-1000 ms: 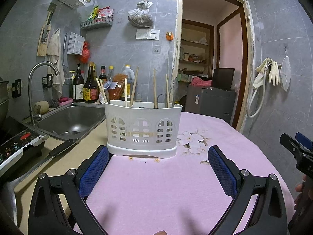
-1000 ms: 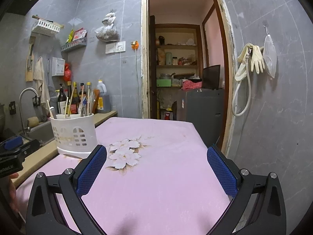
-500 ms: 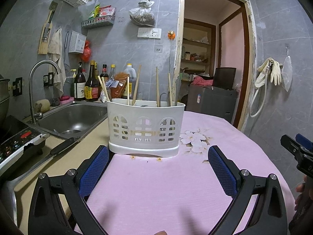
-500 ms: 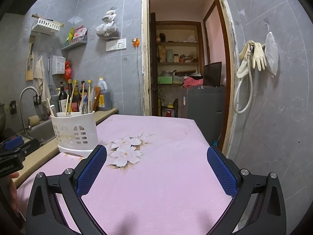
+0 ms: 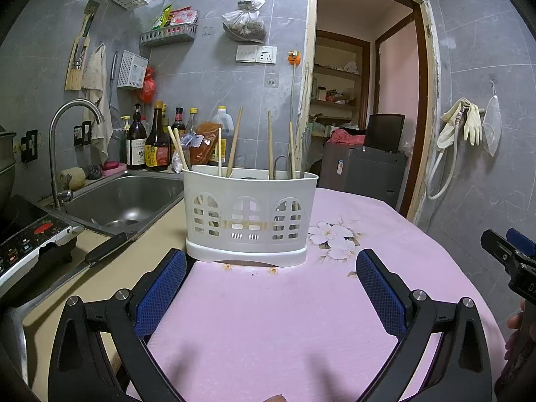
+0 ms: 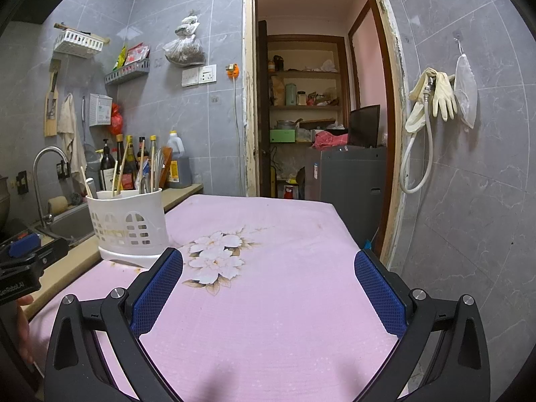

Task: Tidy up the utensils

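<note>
The white plastic utensil caddy with arched cut-out windows (image 5: 249,214) stands upright on the pink flower-printed table cover (image 5: 301,318), at its edge next to the steel sink (image 5: 124,201), with several pale wooden chopsticks (image 5: 270,144) and some metal utensils poking up out of its compartments. The left gripper (image 5: 271,288) faces it squarely from just in front, jaws spread wide and empty; the right gripper (image 6: 268,288) hangs over bare cloth off to the caddy's right, also spread wide and holding nothing. No loose utensil lies on the cloth in either view, so the step in hand is probably sorting what already stands in the caddy. To do it well, pick one stick, come in from above its free top end, close on that alone, and lift straight up so the neighbours and the light caddy do not tip.
</note>
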{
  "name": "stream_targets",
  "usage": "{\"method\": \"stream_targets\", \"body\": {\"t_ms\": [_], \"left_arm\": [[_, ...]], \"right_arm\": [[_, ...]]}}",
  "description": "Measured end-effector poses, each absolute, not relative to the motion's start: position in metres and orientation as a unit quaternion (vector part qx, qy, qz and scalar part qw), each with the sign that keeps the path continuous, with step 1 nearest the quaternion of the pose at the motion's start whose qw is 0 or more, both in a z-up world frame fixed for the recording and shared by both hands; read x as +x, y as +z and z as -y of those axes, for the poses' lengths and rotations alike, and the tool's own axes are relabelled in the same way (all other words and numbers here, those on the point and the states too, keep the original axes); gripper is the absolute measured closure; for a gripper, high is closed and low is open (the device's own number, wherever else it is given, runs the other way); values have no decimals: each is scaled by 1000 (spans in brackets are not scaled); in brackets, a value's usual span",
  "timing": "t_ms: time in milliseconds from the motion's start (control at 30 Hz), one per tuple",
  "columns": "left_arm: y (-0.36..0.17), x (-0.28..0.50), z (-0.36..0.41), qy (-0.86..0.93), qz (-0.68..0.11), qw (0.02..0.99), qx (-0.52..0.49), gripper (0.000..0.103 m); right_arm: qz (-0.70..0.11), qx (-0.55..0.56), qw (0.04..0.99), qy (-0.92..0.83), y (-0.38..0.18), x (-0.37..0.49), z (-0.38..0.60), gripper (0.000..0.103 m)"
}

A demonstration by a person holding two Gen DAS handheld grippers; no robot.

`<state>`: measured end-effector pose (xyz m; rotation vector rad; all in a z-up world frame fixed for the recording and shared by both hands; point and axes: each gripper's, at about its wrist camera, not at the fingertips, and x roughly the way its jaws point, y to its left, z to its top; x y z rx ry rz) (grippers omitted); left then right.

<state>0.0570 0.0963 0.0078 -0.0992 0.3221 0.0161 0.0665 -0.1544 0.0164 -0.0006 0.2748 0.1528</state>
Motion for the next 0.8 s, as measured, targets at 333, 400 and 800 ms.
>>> {"method": "stream_targets", "body": {"t_ms": [333, 400, 800], "left_arm": [[7, 57, -96, 7, -161, 986, -49, 3], [7, 57, -96, 8, -161, 986, -49, 4], [4, 57, -98, 8, -162, 986, -49, 3]], "right_arm": [[-138, 0, 987, 77, 13, 67, 155, 0], [-139, 0, 987, 77, 13, 67, 155, 0], [-139, 0, 987, 76, 14, 67, 154, 0]]}}
